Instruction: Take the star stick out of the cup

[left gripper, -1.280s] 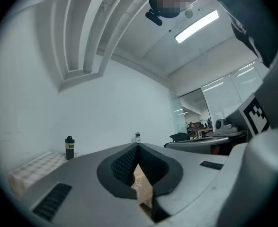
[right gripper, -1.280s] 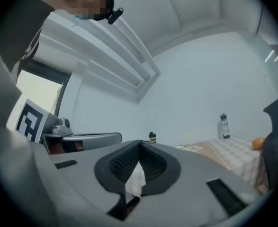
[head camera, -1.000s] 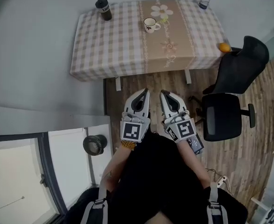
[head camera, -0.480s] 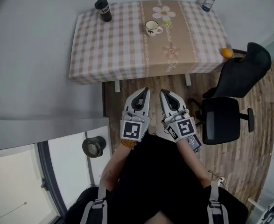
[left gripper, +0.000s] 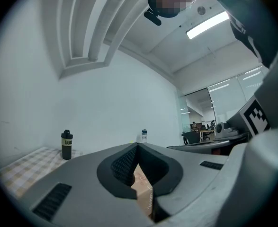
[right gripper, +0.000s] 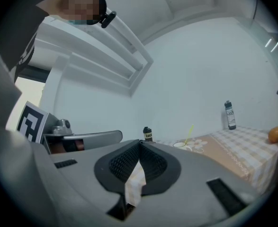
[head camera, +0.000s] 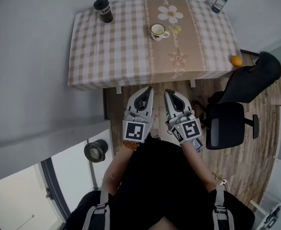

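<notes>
The cup [head camera: 157, 31] sits on the brown flowered runner down the middle of the checked table [head camera: 106, 51]; it is a white mug with a dark rim. The star stick [right gripper: 189, 132] stands in it, a thin, pale yellow rod that leans out over the rim. Its star end is too small to make out. The person stands back from the near table edge, over the wooden floor. The left gripper [head camera: 148, 88] and the right gripper [head camera: 168, 91] are side by side and pointing level toward the table, well apart from the cup. Both pairs of jaws are pressed together at the tips with nothing between them. A dark bottle [head camera: 103, 9] stands at the far left corner, a blue bottle [head camera: 220, 0] at the far right corner, and an orange [head camera: 236, 60] near the right edge, beside a black chair [head camera: 226, 123].
</notes>
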`<control>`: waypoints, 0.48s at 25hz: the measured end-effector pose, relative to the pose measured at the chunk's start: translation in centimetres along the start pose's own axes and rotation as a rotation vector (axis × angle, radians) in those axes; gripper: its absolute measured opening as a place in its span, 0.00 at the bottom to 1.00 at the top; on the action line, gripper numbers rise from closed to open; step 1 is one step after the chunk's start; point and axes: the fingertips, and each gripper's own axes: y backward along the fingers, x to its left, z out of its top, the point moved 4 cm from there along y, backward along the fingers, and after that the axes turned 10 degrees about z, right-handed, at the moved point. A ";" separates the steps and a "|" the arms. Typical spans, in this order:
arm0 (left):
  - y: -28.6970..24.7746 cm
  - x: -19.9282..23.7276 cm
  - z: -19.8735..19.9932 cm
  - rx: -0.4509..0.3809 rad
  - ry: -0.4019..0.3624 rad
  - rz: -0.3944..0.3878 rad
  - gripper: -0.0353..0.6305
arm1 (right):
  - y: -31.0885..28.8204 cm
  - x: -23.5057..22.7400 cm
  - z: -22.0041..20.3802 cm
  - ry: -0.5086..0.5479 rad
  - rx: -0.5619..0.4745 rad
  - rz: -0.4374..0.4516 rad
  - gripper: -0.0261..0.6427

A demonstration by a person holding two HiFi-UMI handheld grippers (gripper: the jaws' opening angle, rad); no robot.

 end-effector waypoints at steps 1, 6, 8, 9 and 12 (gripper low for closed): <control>-0.6 0.3 0.0 0.003 0.003 -0.002 0.06 | -0.6 -0.5 0.1 -0.001 0.000 -0.003 0.05; -3.5 2.1 0.0 0.022 0.017 -0.015 0.06 | -3.3 -2.5 0.9 0.002 0.003 -0.024 0.05; -4.8 2.8 0.3 0.015 0.025 -0.021 0.06 | -4.3 -3.3 1.4 0.009 0.002 -0.033 0.05; -5.5 3.1 0.5 0.010 0.032 -0.024 0.06 | -4.7 -3.7 1.7 0.012 0.001 -0.038 0.05; -7.1 4.3 0.8 0.017 0.045 -0.031 0.06 | -6.4 -4.4 2.3 0.014 0.000 -0.049 0.05</control>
